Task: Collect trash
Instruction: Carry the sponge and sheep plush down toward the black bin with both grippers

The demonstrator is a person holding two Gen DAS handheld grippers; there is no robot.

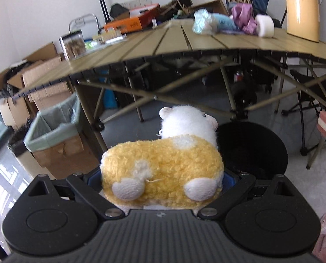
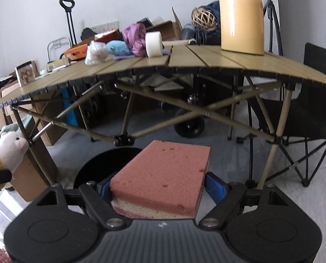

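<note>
step: both tools loaded, carrying items to a bin; judged mid-task, drop not yet done.
L tool (image 1: 163, 176): clenched on plush sheep (image 1: 163, 166), gripped across its yellow body, head pointing fwd.
R tool (image 2: 160, 186): clenched on sponge (image 2: 163, 175), blue pads pressing both long sides.
black bin (image 1: 254, 146): round, dark mouth, on floor just ahead of both tools, in front of the bench (image 1: 141, 50); in R view it sits low & left of the sponge (image 2: 101, 166).
lined box (image 1: 55, 131): cardboard w/ green bag liner, to the L by the bench leg; also a possible drop spot. Can't tell which bin is meant.
how to do it well: bring each tool right over the bin mouth before letting go; sheep is bulky & soft, so centre it or it may catch the rim. Sponge is light, may bounce; release low. Do one at a time so tools don't knock.
watch: bench edge & cross struts close ahead, keep tools below & clear.
sheep look: fuzzy yellow coat w/ white patches, white head, pale ears & feet; squashes under grip.
sponge look: pink top w/ pores, pale layer under, rectangular, held roughly flat.
still on bench: white tape roll (image 2: 154, 43), blue plush (image 2: 119, 48), purple cloth (image 2: 134, 37), crumpled clear wrap (image 2: 96, 52), tall yellow jug (image 2: 241, 17); some likely trash yet to collect.
</note>
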